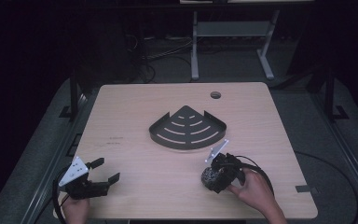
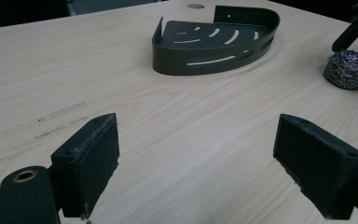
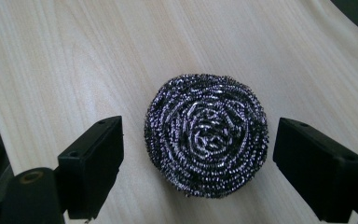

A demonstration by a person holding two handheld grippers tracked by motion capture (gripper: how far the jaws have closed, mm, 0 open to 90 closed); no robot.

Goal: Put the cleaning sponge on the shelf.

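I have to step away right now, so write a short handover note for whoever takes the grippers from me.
Right gripper: open, jaws straddling the steel scourer without touching it; the scourer lies on the table near the front right.
Left gripper: open, holding nothing, at the front left.
Corner rack: mid-table, nothing in it, beyond the scourer.
Done: right gripper lined up over the scourer.
Left: close on the scourer and lift it; it probably goes into the rack.
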